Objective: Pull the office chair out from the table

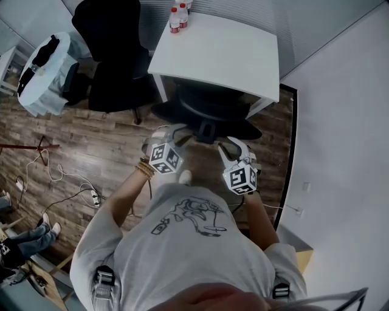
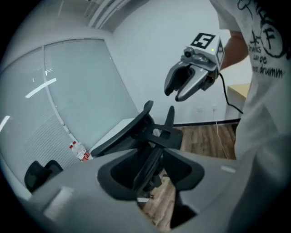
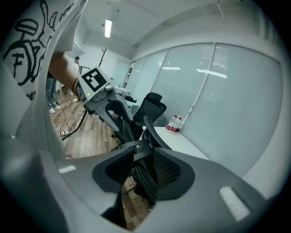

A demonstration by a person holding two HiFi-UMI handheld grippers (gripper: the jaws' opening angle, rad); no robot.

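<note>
Reaching for the office chair (image 1: 209, 110) tucked under the near edge of the surface (image 1: 225, 51), I hold my left tool (image 1: 172, 132) and right tool (image 1: 233, 146) spread and empty just behind it; next, both must clamp its frame before pulling.

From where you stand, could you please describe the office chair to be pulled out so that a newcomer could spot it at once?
Find the white table with bottles at its far corner. The office chair is the black one tucked under its near edge; the other black chair stands clear of it, to the left.
</note>
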